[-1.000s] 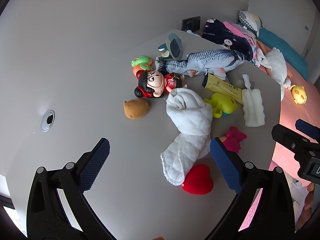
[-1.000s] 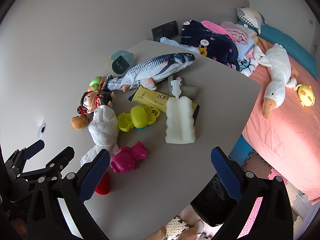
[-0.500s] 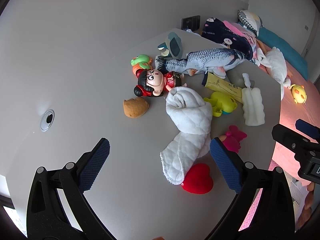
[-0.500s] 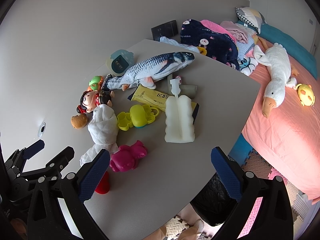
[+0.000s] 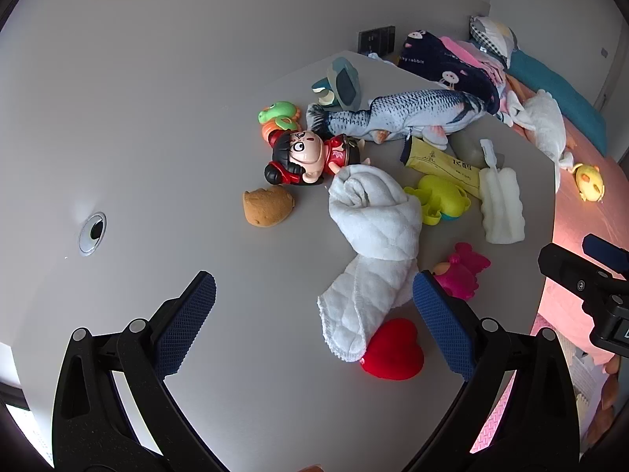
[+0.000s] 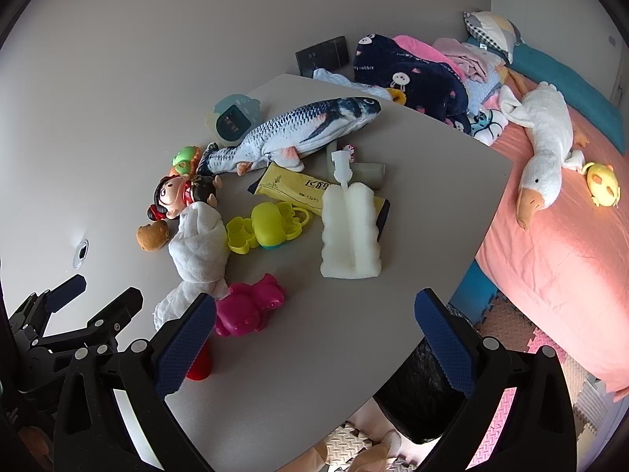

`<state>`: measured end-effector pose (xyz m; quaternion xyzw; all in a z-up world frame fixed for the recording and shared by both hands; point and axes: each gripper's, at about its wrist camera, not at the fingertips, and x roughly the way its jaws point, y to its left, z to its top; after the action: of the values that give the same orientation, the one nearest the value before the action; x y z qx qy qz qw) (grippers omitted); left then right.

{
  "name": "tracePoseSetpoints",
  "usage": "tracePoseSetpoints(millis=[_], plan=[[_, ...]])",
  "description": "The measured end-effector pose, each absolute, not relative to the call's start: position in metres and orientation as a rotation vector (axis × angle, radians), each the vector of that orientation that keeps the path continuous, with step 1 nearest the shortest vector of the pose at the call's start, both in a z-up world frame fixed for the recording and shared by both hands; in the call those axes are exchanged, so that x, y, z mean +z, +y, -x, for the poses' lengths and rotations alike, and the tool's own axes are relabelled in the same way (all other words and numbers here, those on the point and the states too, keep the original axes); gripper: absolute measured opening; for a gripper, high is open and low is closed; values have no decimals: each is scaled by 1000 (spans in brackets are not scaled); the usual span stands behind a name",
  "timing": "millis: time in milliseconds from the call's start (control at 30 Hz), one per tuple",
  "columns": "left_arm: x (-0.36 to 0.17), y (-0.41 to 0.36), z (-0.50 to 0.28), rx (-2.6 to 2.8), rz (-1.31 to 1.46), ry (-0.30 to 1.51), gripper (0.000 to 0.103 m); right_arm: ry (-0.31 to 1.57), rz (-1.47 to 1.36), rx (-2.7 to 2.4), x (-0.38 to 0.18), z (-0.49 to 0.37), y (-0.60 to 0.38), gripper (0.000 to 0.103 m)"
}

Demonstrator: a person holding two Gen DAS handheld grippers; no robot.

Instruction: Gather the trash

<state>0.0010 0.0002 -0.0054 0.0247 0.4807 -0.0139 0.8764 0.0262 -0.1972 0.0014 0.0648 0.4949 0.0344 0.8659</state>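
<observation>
A grey table (image 6: 412,204) holds a clutter of toys and litter. A yellow wrapper (image 6: 298,190) (image 5: 444,163) lies beside a white foam piece (image 6: 352,232) (image 5: 503,204). A rolled white cloth (image 5: 373,236) (image 6: 198,244) lies in the middle. My left gripper (image 5: 312,314) is open and empty, hovering just short of the cloth's near end. My right gripper (image 6: 314,334) is open and empty above the table's near edge, apart from everything. The left gripper also shows in the right wrist view (image 6: 90,303).
A plush fish (image 6: 298,129), a doll (image 5: 310,155), a yellow toy (image 6: 267,226), a pink toy (image 6: 247,308), a red heart (image 5: 393,354) and a brown toy (image 5: 267,206) lie around. A black bin bag (image 6: 420,401) sits below the table edge. A pink bed (image 6: 570,244) is right.
Almost nothing has moved. The left view has shifted very slightly; both grippers stay open and empty.
</observation>
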Motion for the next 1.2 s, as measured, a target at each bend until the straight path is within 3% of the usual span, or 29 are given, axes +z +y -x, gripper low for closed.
tracePoseSetpoints(millis=[300,1033,1200], plan=[[-26,15,8,-20,-40,1058,97,1064,-132,151,-10,-27,-188,100],[-48,32,34,18,15,1121,97,1134,-67,315,-59,-56,-142,81],[-50,33,41,36,39,1129,97,1143,38,351,-65,-51,-129,46]])
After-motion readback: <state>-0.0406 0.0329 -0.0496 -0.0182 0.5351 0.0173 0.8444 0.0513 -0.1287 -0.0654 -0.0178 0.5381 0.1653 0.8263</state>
